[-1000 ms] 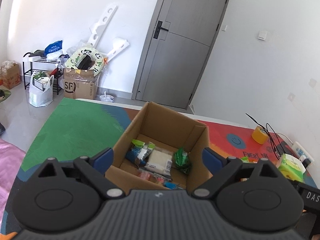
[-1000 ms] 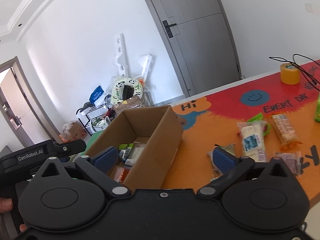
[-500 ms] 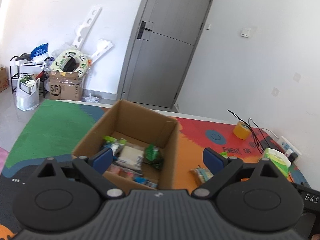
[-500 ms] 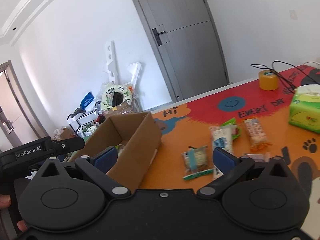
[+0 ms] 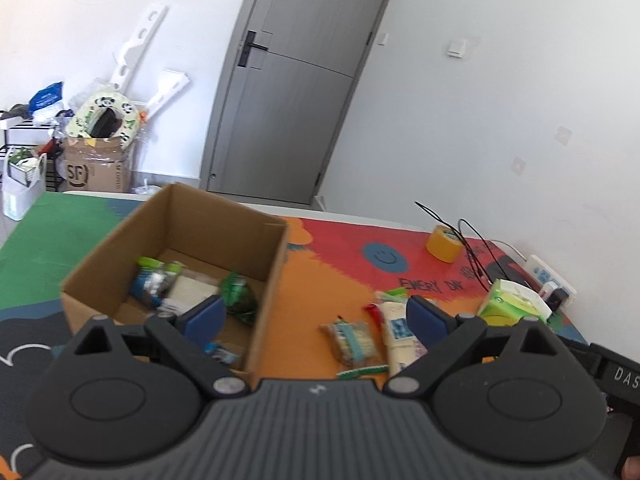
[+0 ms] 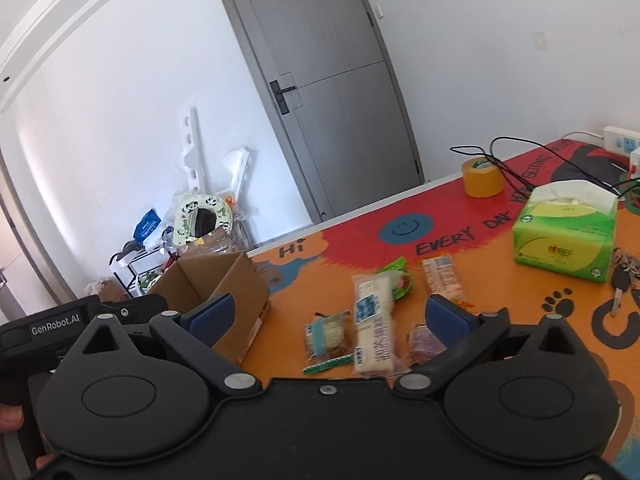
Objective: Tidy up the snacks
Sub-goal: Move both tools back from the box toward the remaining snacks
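Note:
An open cardboard box (image 5: 256,240) (image 6: 240,280) on the colourful table mat holds several snack packs, among them a green one (image 5: 240,300). Right of the box, loose snacks lie on the orange patch: a small teal-striped pack (image 5: 354,340) (image 6: 326,334), a long white pack (image 5: 400,332) (image 6: 372,324), a green pack (image 6: 396,276), an orange-pink pack (image 6: 444,278) and a pinkish pack (image 6: 424,342). My left gripper (image 5: 314,316) is open and empty, above the box's right wall. My right gripper (image 6: 328,314) is open and empty, above the loose snacks.
A green tissue box (image 6: 566,238) (image 5: 508,304), a yellow tape roll (image 6: 482,174) (image 5: 444,242), black cables (image 6: 516,168), keys (image 6: 622,274) and a power strip (image 6: 622,142) sit at the table's right. A grey door (image 5: 300,100) and floor clutter (image 5: 96,148) lie beyond.
Both grippers have swung right, from over the box toward the loose snacks. The box now sits left in both views. Both stay open and empty.

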`<act>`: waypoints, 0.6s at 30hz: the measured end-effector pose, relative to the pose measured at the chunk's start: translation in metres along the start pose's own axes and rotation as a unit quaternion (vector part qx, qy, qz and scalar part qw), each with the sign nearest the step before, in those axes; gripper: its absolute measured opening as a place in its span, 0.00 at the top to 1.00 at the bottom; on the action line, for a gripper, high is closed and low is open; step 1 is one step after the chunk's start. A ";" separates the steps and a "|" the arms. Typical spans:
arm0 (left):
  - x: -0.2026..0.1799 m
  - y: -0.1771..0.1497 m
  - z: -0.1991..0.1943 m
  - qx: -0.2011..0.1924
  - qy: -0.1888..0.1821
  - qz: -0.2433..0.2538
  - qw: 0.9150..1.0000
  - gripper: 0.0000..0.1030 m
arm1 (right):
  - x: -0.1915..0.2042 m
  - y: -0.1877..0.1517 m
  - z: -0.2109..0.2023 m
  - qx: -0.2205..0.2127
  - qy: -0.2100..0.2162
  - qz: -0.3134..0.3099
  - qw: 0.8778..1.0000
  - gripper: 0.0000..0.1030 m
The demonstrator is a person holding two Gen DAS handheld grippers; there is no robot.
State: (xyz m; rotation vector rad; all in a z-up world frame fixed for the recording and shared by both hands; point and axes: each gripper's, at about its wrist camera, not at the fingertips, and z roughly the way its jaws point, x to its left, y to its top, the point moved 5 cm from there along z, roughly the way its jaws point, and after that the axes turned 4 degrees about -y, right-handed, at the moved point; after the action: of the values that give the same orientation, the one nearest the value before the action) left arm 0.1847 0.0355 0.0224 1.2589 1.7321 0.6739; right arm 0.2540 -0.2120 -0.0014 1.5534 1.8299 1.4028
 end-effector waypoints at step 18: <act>-0.041 -0.025 0.057 0.050 -0.031 0.031 0.998 0.07 | -0.058 -0.013 0.021 0.016 -0.061 0.045 0.997 0.03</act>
State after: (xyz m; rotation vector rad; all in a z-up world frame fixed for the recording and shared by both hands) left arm 0.2276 -0.0147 -0.0115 1.3927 1.7002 0.5825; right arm 0.2823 -0.2529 -0.0401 1.7173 1.7383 1.2926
